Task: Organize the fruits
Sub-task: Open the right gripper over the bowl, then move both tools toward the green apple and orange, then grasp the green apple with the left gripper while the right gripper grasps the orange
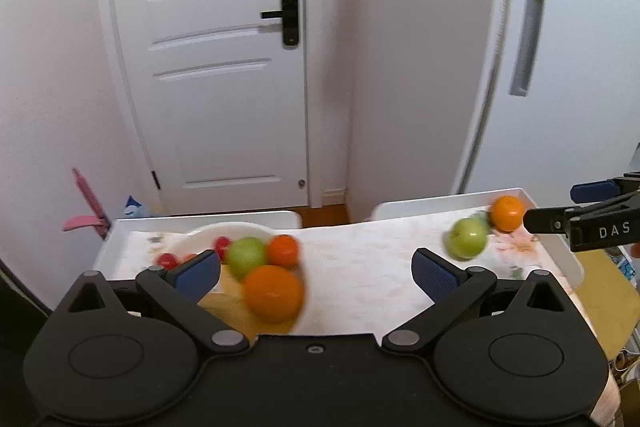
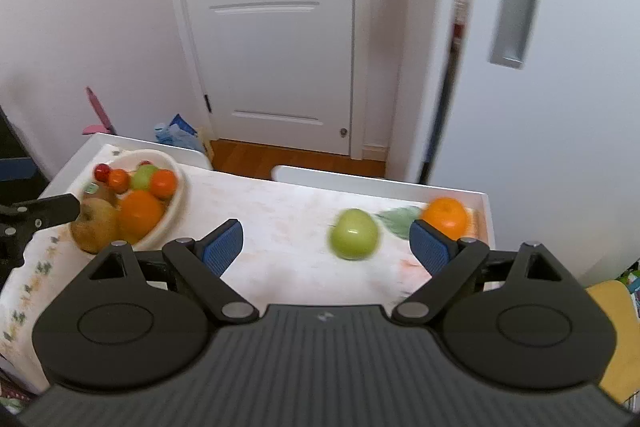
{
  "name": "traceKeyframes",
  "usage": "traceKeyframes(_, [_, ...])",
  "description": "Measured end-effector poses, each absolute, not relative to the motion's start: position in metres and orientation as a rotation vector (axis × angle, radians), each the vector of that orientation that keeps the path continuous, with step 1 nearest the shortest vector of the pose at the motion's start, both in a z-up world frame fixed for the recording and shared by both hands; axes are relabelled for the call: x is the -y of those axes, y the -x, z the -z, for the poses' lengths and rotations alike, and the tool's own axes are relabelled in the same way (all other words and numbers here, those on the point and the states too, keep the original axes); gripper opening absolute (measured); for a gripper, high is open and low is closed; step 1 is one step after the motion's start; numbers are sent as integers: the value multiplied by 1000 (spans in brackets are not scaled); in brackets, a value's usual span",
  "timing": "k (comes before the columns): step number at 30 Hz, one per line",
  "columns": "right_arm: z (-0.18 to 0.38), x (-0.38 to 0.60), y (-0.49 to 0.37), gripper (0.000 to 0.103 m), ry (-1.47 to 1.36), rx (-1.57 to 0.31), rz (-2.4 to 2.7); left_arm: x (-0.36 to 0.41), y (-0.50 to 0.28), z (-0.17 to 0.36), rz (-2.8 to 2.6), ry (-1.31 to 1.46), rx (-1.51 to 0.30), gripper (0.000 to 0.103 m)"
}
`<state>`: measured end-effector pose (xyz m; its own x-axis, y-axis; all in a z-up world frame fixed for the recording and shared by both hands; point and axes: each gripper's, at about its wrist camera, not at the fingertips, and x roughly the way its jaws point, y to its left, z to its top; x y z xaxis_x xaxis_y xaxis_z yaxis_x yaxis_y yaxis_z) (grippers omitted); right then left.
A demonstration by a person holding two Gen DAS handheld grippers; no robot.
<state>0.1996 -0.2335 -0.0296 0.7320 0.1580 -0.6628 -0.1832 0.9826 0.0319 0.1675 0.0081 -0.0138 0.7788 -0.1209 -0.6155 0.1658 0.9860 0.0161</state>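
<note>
- White walls and a white door with a black handle stand behind a white table spread with a pale patterned cloth.
- Left gripper: its blue-padded fingers stand wide apart with nothing between them.
- A white bowl sits just past the left-hand finger of that gripper; it holds a large orange, two smaller orange fruits, a green apple, small red fruits and a brownish pear.
- Right gripper: its fingers are also spread wide and empty.
- A loose green apple lies on the cloth ahead of the right gripper, between its fingers but nearer the right-hand one, touching neither.
- A loose orange rests just behind the right-hand finger's tip, near the table's far right corner, beside a green leaf printed on the cloth.
- Both loose fruits lie well apart from the bowl.
- Both views are blurred around the fruit.
</note>
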Motion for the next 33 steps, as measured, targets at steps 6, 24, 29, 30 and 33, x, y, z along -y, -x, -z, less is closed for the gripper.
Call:
traceKeyframes(6, [46, 284, -216, 103, 53, -737, -192, 50, -179, 31, 177, -82, -673, 103])
traceKeyframes(24, [118, 350, -291, 96, 150, -774, -313, 166, -257, 112, 241, -134, -732, 93])
traceKeyframes(29, [135, 349, -304, 89, 174, -781, -349, 180, -274, 133, 249, -154, -753, 89])
traceKeyframes(30, [137, 349, -306, 89, 176, -781, -354, 184, -278, 138, 251, -165, -756, 87])
traceKeyframes(33, [140, 346, -311, 88, 196, -764, -365, 191, -285, 148, 258, -188, -769, 76])
